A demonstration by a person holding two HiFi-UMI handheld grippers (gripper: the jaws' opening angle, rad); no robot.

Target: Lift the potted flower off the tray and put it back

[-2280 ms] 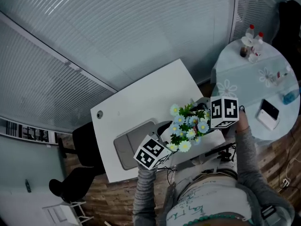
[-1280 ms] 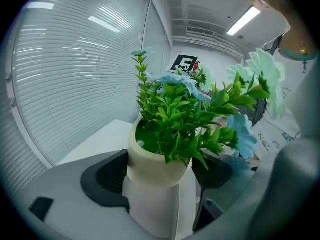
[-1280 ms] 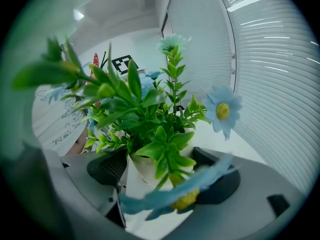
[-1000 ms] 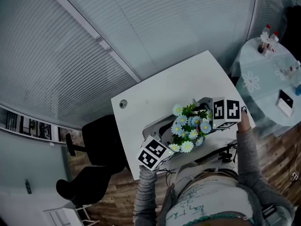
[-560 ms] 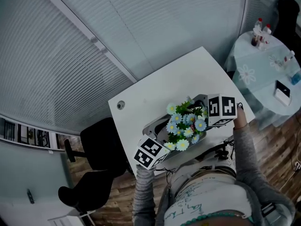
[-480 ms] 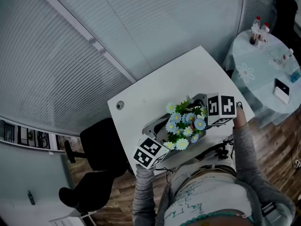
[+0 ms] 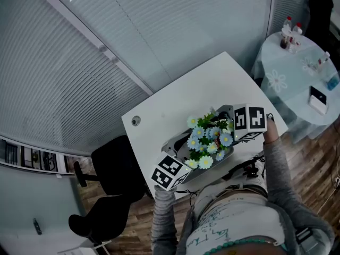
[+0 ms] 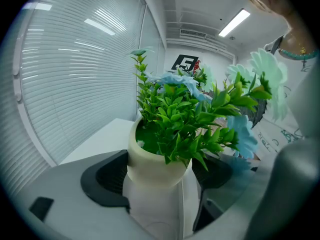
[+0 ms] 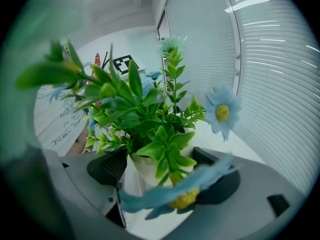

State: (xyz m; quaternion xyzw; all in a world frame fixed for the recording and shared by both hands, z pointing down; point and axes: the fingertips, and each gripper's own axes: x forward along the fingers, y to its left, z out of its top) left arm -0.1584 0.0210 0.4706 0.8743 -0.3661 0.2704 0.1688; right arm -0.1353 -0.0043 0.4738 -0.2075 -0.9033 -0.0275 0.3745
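Observation:
The potted flower (image 7: 208,141), a cream pot (image 8: 156,159) of green leaves with pale blue and white daisies, sits between both grippers near the white table's (image 7: 175,100) front edge. In the left gripper view, my left gripper (image 8: 161,176) has its dark pads against the pot's two sides. My right gripper (image 9: 162,176) holds the same pot (image 9: 145,168) from the opposite side. In the head view the blooms cover the pot and much of the grey tray (image 7: 174,142). I cannot tell whether the pot rests on the tray.
A cable hole (image 7: 136,120) sits at the table's far left. A round table (image 7: 297,73) with bottles (image 7: 287,33) and a phone (image 7: 317,99) stands at the right. A black chair (image 7: 114,166) is at the left, blinds (image 7: 133,36) behind, cables (image 7: 247,169) at the front edge.
Since the earliest frame the flower, held by both grippers, has shifted from right of the tray to over it. In the last half second it barely moves.

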